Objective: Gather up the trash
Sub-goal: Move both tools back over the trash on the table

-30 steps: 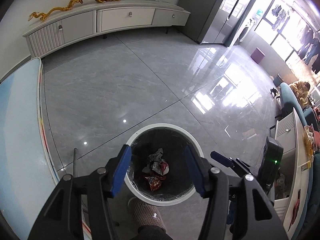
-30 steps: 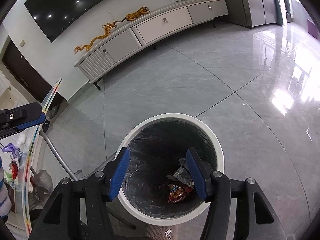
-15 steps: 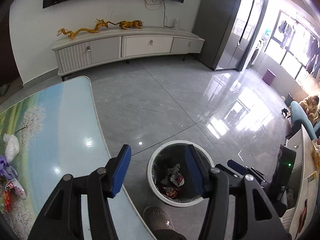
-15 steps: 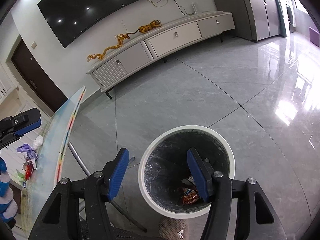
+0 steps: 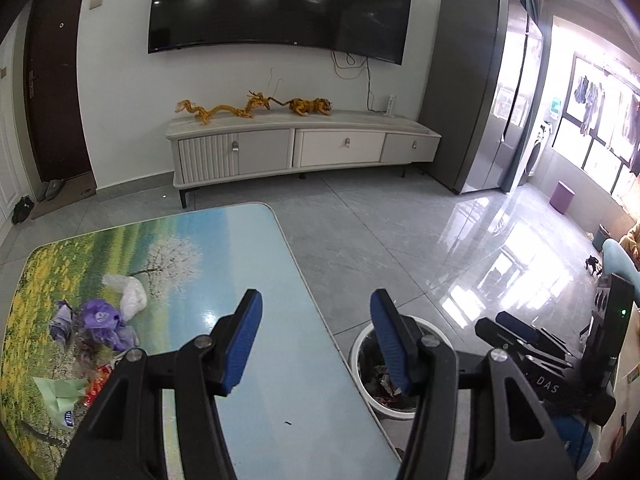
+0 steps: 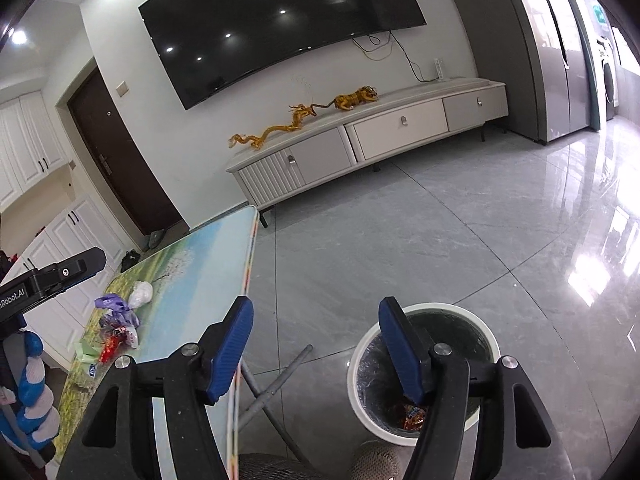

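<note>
A white-rimmed trash bin (image 6: 440,309) with a black liner stands on the floor right of the table and holds red wrappers (image 6: 412,414). On the landscape-print table (image 5: 256,264) lies a heap of trash: a white bag (image 5: 125,293), a purple bag (image 5: 102,320), a green wrapper (image 5: 60,396) and a red wrapper (image 6: 112,344). My left gripper (image 5: 316,340) hangs open and empty over the table's right edge. My right gripper (image 6: 316,344) is above the bin (image 5: 360,360); its jaws are opening with nothing between them.
A pale TV cabinet (image 5: 304,148) with golden dragon figures stands under a wall TV. A grey fridge (image 5: 480,92) is at the right. The table's metal leg (image 6: 276,380) slants beside the bin. A person's slippers (image 6: 376,460) show at the bottom edge.
Both grippers have risen and tipped up from over the bin, and the left has swung over the table. The trash heap on the table has come into view. The right jaws stand slightly wider.
</note>
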Demonstrator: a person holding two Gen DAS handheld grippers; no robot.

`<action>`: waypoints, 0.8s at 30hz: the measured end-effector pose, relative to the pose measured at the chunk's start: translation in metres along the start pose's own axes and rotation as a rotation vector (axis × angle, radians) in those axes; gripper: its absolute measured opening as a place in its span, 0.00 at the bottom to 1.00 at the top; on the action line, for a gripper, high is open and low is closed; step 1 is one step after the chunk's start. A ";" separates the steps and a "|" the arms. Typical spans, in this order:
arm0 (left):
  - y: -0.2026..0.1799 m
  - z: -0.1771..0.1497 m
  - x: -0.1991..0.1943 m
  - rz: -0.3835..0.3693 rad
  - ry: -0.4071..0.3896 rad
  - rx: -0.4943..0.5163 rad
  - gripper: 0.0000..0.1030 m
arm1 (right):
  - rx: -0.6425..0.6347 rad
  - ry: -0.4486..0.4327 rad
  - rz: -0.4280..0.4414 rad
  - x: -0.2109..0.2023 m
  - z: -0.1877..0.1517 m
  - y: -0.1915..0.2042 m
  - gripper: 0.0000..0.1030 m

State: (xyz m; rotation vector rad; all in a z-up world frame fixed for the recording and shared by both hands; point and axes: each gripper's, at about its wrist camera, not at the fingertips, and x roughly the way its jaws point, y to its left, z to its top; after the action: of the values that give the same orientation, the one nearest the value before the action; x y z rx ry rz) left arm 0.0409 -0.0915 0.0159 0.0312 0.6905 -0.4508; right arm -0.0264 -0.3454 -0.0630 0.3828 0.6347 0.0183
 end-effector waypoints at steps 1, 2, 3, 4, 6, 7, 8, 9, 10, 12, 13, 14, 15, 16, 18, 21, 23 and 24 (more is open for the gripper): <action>0.004 0.000 -0.008 0.008 -0.017 -0.003 0.53 | -0.008 -0.007 0.004 -0.002 0.002 0.007 0.62; 0.008 0.000 -0.014 0.014 -0.030 -0.007 0.53 | -0.017 -0.015 0.008 -0.004 0.004 0.014 0.62; 0.014 -0.001 -0.020 0.016 -0.042 -0.011 0.53 | -0.025 -0.022 0.011 -0.006 0.005 0.021 0.63; 0.020 -0.001 -0.027 0.017 -0.055 -0.018 0.53 | -0.033 -0.030 0.014 -0.009 0.005 0.028 0.63; 0.030 -0.002 -0.037 0.031 -0.077 -0.029 0.53 | -0.048 -0.044 0.018 -0.012 0.008 0.043 0.66; 0.036 -0.004 -0.043 0.042 -0.088 -0.035 0.53 | -0.055 -0.050 0.021 -0.013 0.009 0.050 0.66; 0.042 -0.005 -0.049 0.050 -0.100 -0.044 0.53 | -0.061 -0.055 0.024 -0.015 0.010 0.057 0.67; 0.049 -0.006 -0.054 0.055 -0.110 -0.054 0.53 | -0.066 -0.058 0.028 -0.016 0.010 0.063 0.68; 0.055 -0.008 -0.059 0.059 -0.117 -0.063 0.53 | -0.071 -0.061 0.032 -0.016 0.011 0.068 0.68; 0.066 -0.012 -0.068 0.069 -0.134 -0.078 0.53 | -0.083 -0.061 0.037 -0.017 0.011 0.080 0.70; 0.072 -0.015 -0.073 0.074 -0.144 -0.086 0.53 | -0.092 -0.060 0.038 -0.017 0.010 0.085 0.70; 0.076 -0.017 -0.077 0.079 -0.151 -0.091 0.53 | -0.102 -0.058 0.039 -0.016 0.009 0.092 0.71; 0.081 -0.019 -0.080 0.084 -0.158 -0.095 0.54 | -0.113 -0.056 0.040 -0.016 0.009 0.098 0.72; 0.085 -0.022 -0.084 0.091 -0.168 -0.099 0.54 | -0.122 -0.054 0.042 -0.016 0.008 0.103 0.73; 0.094 -0.026 -0.092 0.102 -0.185 -0.104 0.54 | -0.142 -0.050 0.046 -0.015 0.007 0.115 0.73; 0.104 -0.031 -0.103 0.114 -0.215 -0.115 0.54 | -0.169 -0.048 0.053 -0.016 0.004 0.131 0.73; 0.110 -0.035 -0.110 0.121 -0.240 -0.119 0.54 | -0.187 -0.047 0.055 -0.017 0.004 0.140 0.73; 0.113 -0.037 -0.113 0.127 -0.251 -0.120 0.54 | -0.194 -0.047 0.055 -0.017 0.004 0.143 0.73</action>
State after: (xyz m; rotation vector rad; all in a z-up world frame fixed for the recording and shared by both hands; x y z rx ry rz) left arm -0.0122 0.0617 0.0440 -0.0931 0.4645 -0.2845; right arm -0.0238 -0.2157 0.0000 0.2123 0.5705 0.1222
